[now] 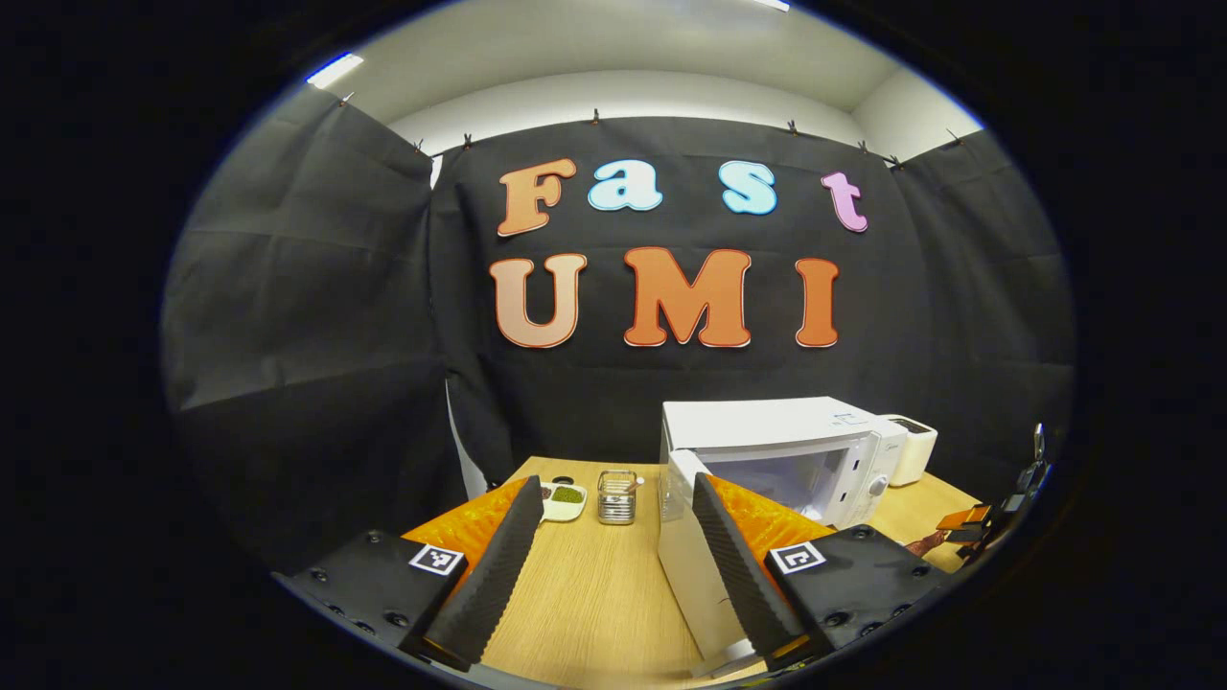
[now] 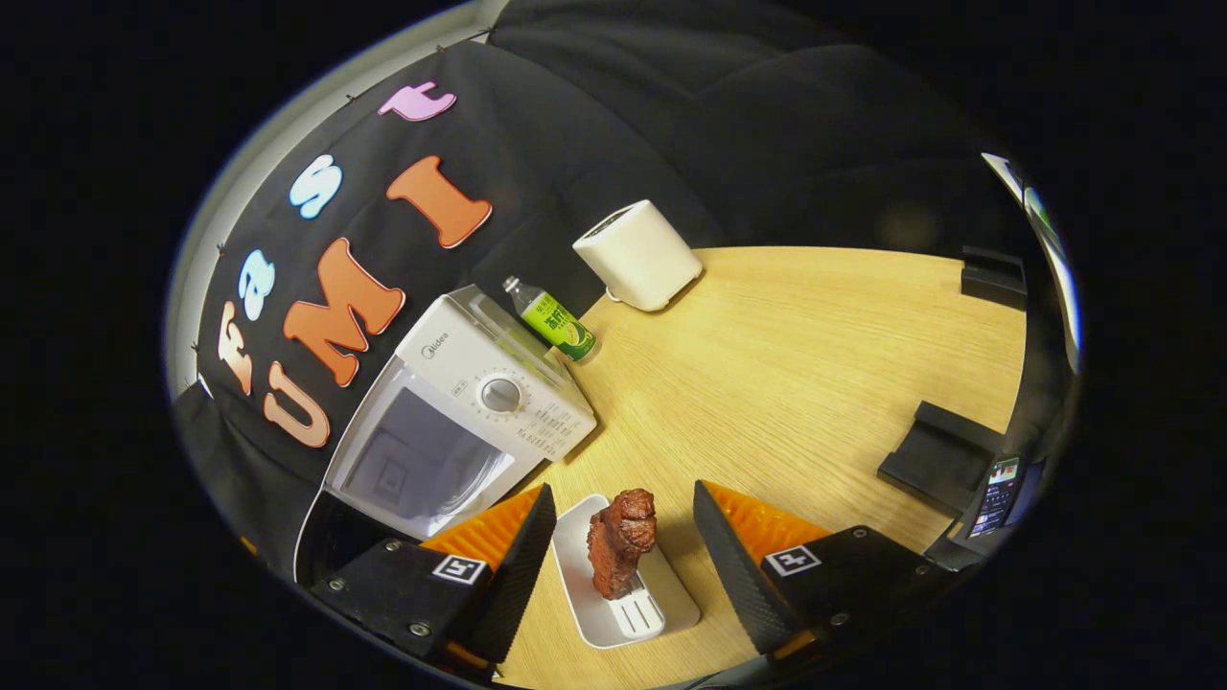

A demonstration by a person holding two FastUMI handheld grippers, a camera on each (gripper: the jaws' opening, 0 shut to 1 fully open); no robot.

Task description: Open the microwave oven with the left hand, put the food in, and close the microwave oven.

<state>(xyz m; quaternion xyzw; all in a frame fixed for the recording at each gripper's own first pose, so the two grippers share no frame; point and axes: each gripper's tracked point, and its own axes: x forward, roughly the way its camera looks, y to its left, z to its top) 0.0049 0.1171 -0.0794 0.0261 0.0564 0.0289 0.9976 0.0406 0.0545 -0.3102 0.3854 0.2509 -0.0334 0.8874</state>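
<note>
1. Table (image 2: 815, 326): wooden top, carrying everything below. We see it in both views.
2. Microwave (image 1: 767, 431): white, at the back of the table. In the left gripper view its door (image 1: 695, 565) stands swung out toward us and the cavity shows; we judge the opening step done.
3. Toaster (image 2: 637, 254) and bottle (image 2: 556, 326): beside the microwave, well clear of the work.
4. Left gripper (image 1: 613, 565): fingers spread wide with nothing between them. The door edge lies just by its right finger; we cannot tell whether they touch.
5. Right gripper (image 2: 623, 565): fingers spread, straddling the tray without pressing on it; no grasp yet.
6. Tray (image 2: 594, 613): white, flat on the table in front of the microwave, between the right fingers.
7. Meat (image 2: 621, 541): brown chunk standing on the tray.
8. Basket (image 1: 616, 496) and dish (image 1: 564, 498): small items at the far left of the table.
9. Remaining, in our judgement: grasp the tray, load the food, close the door.
</note>
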